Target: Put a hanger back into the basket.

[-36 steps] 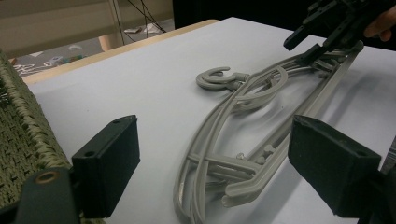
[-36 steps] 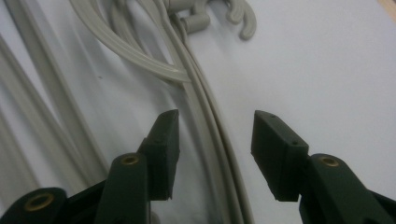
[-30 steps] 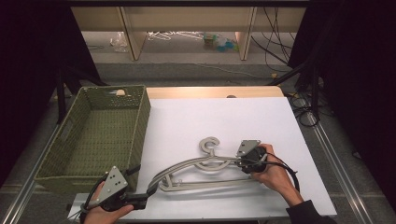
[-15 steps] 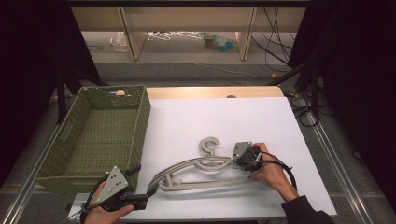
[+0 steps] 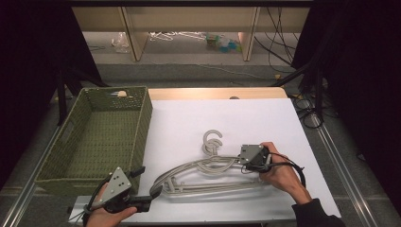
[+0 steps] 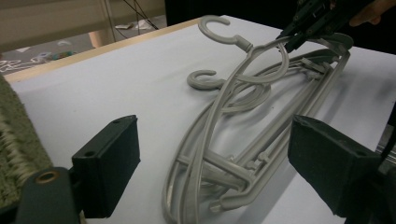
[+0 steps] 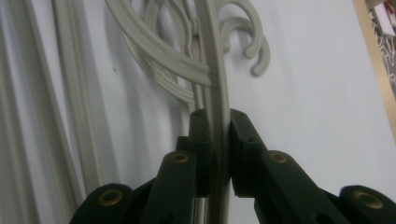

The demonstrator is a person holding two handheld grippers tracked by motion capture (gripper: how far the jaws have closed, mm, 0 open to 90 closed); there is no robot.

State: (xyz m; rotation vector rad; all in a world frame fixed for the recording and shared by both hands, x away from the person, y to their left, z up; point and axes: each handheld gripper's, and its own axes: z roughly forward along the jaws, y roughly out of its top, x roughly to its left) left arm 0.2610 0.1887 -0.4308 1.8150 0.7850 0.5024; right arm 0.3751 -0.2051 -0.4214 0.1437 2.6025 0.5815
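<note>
Grey plastic hangers (image 5: 208, 168) lie stacked on the bench (image 5: 265, 123), near centre. Our right gripper (image 5: 242, 163) clamps the top hanger's (image 7: 215, 84) arm to separate it; our left gripper (image 6: 219, 168) waits open beside the basket (image 5: 101, 137).

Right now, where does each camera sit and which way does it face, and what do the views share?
High view: above the person's side, looking forward and down on the white table, basket, both hands.
Left gripper view: rides the left gripper, low, looking across the hangers between open jaws.
Right gripper view: rides the right gripper, close, jaws clamped on one hanger arm.
Shared: the hangers; the left gripper view also catches the right gripper's grip.
</note>
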